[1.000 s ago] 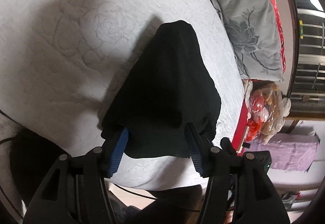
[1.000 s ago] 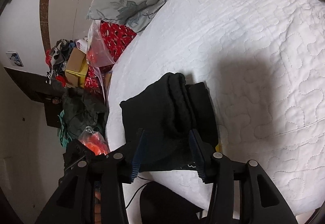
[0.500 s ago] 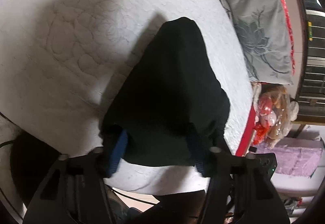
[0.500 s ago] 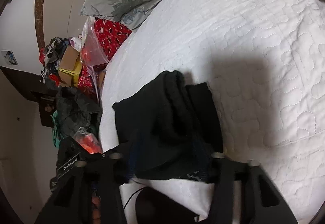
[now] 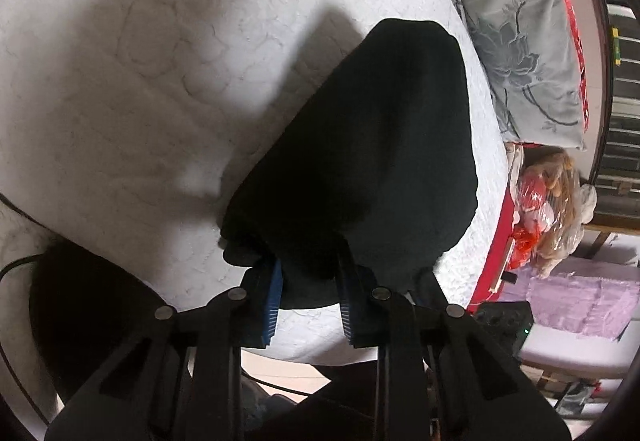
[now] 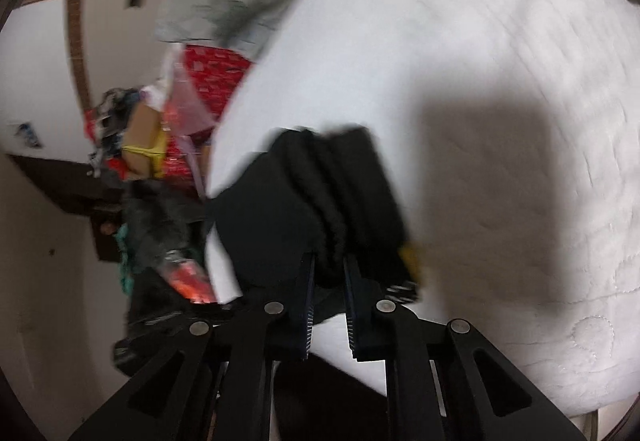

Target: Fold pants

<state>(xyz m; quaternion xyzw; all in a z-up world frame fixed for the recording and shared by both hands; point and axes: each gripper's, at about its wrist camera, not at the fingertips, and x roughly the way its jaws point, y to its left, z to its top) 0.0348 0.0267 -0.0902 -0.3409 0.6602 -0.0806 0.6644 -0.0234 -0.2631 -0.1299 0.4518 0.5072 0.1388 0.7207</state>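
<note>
The left hand-held gripper has just been closing and now pinches the near hem of the black pants, which a second ago sat loose between wide-spread blue pads. The right hand-held gripper has likewise just drawn in, clamping a bunched ridge of the same pants at their near edge in its blurred view. The garment, already doubled into a compact bundle, lies on the white quilted bed near the mattress edge. With both near corners secured, the next fold or lift looks ready to start.
</note>
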